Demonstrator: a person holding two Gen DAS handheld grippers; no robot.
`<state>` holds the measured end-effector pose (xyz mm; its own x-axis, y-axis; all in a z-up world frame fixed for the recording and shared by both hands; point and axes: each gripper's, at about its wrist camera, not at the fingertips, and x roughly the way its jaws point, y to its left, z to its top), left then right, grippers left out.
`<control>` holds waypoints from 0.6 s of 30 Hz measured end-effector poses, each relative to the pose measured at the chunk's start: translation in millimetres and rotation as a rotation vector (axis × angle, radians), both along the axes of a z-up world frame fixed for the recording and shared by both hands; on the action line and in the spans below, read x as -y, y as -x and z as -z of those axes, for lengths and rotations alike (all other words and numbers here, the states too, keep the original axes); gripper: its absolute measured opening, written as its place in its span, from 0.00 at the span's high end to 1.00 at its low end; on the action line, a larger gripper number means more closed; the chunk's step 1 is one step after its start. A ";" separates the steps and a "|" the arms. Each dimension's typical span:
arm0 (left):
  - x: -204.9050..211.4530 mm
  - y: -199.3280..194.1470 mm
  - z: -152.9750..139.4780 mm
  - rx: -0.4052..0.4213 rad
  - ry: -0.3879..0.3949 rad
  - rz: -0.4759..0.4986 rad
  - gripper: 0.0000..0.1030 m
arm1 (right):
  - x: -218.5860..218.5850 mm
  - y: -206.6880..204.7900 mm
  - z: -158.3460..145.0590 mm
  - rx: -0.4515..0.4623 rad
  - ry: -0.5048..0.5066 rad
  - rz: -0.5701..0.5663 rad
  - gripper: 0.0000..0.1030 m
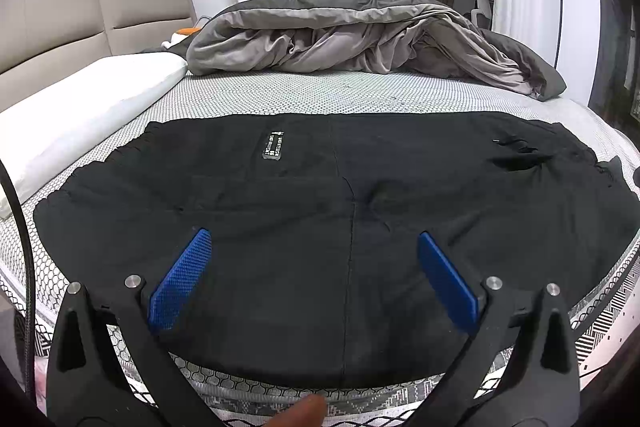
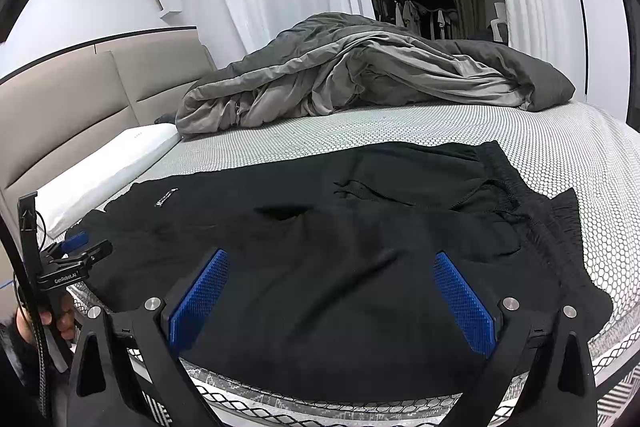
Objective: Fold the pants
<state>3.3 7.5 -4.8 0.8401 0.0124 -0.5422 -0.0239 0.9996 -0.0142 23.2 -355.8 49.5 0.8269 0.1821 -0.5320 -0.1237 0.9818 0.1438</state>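
Black pants [image 1: 320,211] lie spread flat on the mattress near its front edge, with a small label [image 1: 273,145] on top. In the right wrist view the pants [image 2: 340,267] show a gathered waistband [image 2: 532,219] at the right. My left gripper [image 1: 314,239] is open and empty, hovering over the near part of the pants; it also shows at the left in the right wrist view [image 2: 76,247]. My right gripper [image 2: 332,261] is open and empty over the pants near the front edge.
A crumpled grey duvet [image 1: 360,31] lies at the far side of the bed. A white pillow [image 1: 80,119] lies at the left by the beige headboard [image 1: 80,11]. The patterned mattress [image 1: 320,91] drops off at its front edge.
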 end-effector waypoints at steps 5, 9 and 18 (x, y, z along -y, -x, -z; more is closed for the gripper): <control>0.0 0.2 0.5 -0.002 0.001 -0.002 0.01 | -0.7 0.6 -0.6 0.006 0.000 -0.004 0.00; -3.5 -2.3 0.6 -0.011 0.024 -0.009 0.01 | -1.0 0.2 -1.3 0.007 -0.005 -0.004 0.00; -6.9 -5.3 -0.4 -0.007 0.051 -0.017 0.01 | -2.3 -3.4 -0.8 0.006 -0.003 -0.003 0.00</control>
<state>8.7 14.4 -4.4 0.8360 -0.0017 -0.5487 -0.0408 0.9970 -0.0653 26.6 -353.6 50.3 0.8294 0.1856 -0.5270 -0.1270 0.9811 0.1456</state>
